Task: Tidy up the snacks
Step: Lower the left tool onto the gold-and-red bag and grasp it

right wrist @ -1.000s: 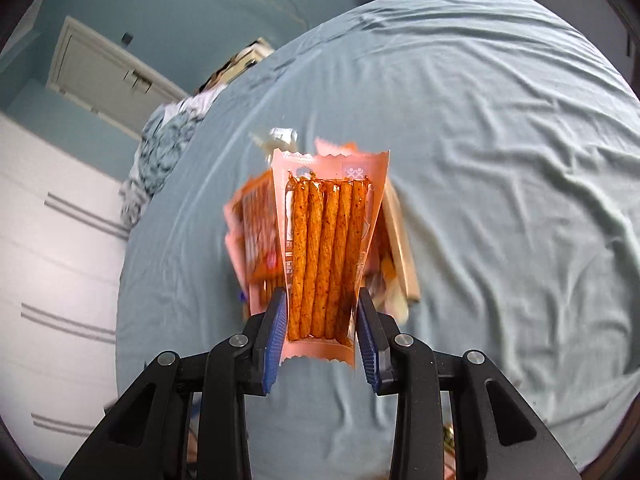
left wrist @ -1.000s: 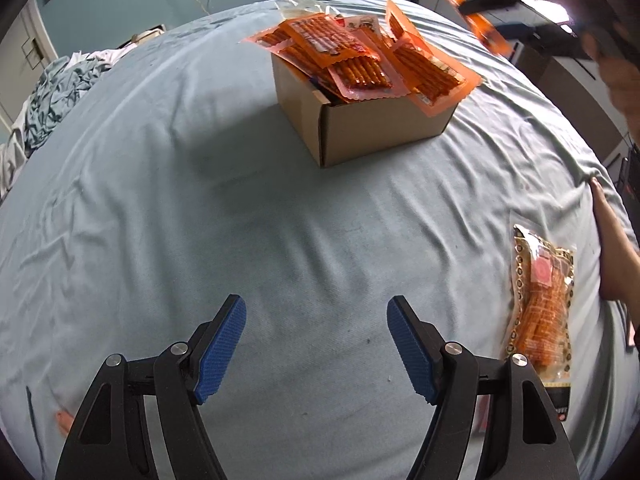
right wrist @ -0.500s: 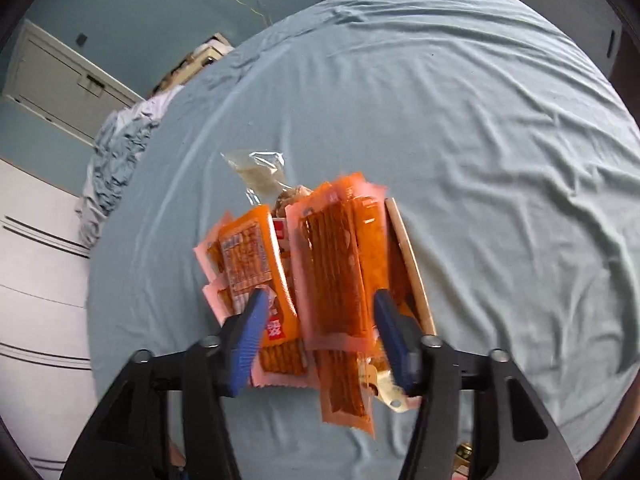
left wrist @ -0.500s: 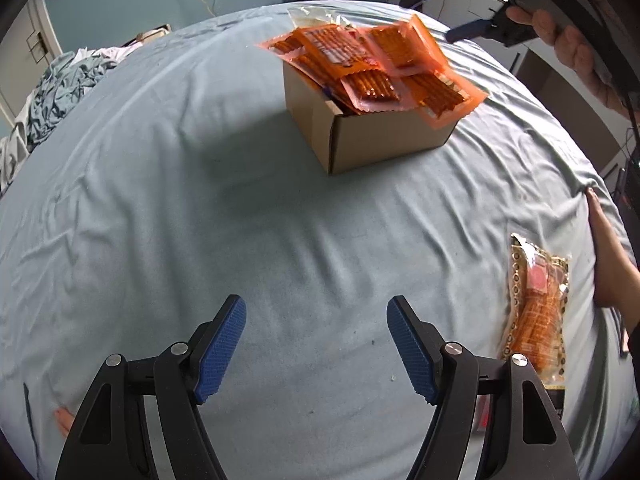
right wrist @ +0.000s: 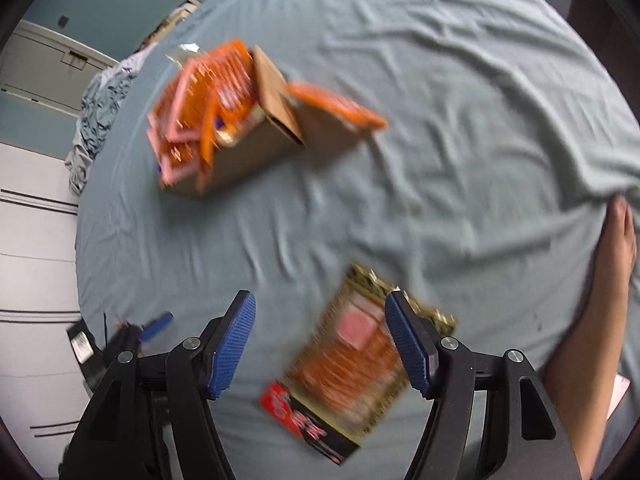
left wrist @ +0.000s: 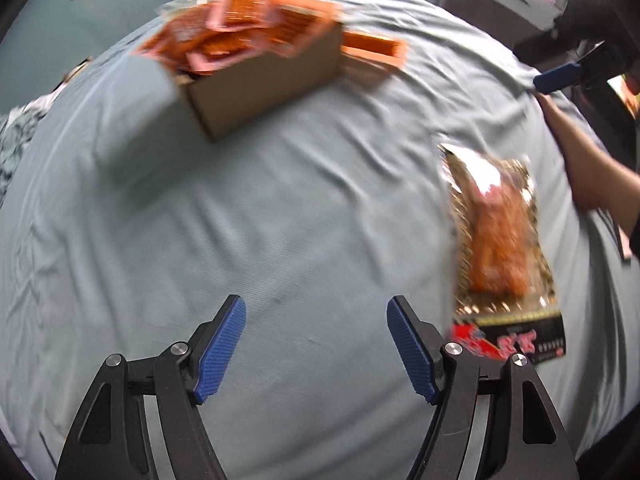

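My left claw (left wrist: 314, 350) hangs wide open over bare sheet, gripping nothing, and my right claw (right wrist: 320, 346), whose jaws have just been opening, stands wide and empty above the gold-edged snack packet (right wrist: 360, 364) lying flat near the bed's (right wrist: 460, 120) edge, where a person's bare arm (right wrist: 600, 320) rests. Farther up the blue sheet sits the cardboard box (right wrist: 244, 148), heaped with orange snack packets (right wrist: 200, 108), one orange packet (right wrist: 340, 106) hanging over its side. Crumpled bedding (right wrist: 96, 120) lies at the bed's far edge before white drawers (right wrist: 32, 264).
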Demonstrator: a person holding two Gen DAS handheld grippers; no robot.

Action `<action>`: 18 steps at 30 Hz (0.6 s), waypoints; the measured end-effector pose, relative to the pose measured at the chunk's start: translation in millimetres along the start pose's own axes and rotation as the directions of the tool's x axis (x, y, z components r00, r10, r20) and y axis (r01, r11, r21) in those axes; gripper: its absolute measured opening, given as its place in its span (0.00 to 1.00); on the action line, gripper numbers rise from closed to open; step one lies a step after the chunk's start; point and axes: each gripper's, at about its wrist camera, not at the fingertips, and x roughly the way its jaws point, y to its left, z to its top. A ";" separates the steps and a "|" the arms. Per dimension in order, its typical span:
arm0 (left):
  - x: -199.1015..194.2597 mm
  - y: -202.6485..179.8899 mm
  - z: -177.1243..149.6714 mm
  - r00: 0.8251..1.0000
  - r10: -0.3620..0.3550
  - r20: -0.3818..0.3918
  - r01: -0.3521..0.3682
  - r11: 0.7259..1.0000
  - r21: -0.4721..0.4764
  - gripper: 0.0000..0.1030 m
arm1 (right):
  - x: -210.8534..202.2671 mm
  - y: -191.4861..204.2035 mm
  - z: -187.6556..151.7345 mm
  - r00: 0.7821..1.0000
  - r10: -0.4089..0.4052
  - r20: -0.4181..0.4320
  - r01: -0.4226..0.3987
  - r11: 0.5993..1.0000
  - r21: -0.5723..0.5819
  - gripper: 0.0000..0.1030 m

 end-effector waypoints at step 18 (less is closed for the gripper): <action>60.7 -143.4 11.1 0.977 -0.139 -0.164 0.175 0.957 0.232 0.86 | 30.3 -108.8 19.9 0.998 0.058 -0.037 -0.050 0.983 0.175 0.65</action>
